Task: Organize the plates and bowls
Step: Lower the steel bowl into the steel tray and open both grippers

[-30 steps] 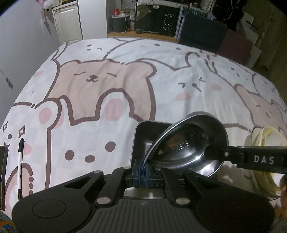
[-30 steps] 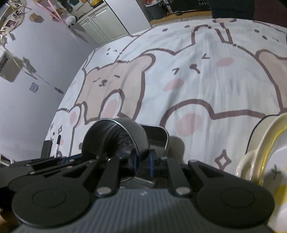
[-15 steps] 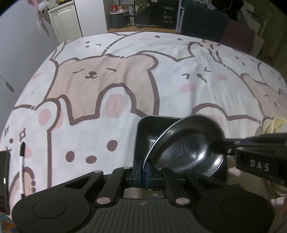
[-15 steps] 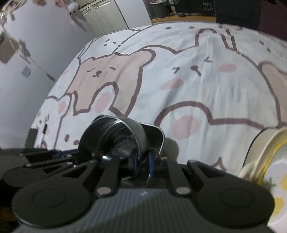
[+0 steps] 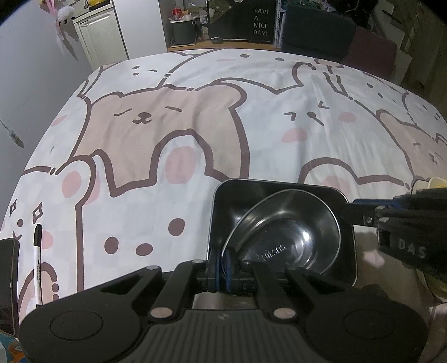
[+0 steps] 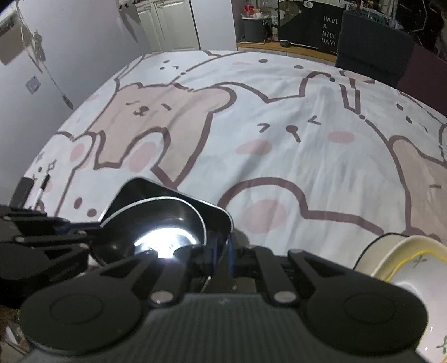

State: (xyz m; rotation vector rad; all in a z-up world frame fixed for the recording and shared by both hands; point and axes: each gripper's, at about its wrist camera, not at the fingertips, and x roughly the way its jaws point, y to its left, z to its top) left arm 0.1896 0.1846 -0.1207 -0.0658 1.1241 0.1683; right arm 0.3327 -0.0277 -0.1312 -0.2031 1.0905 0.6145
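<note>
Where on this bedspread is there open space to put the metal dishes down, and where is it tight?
Free: the wide bear-print bedspread beyond the square tray, and the strip between tray and marker. Crowded: near edge, where both claws grip the steel bowl in the tray, with cream dishes at right.

A bear-patterned cloth (image 5: 195, 134) is spread across the surface. White cabinets (image 5: 97, 36), a grey bin (image 5: 183, 30) and a "HAVE A NICE DAY!" board (image 5: 259, 22) are seen behind; lighting is dim.
</note>
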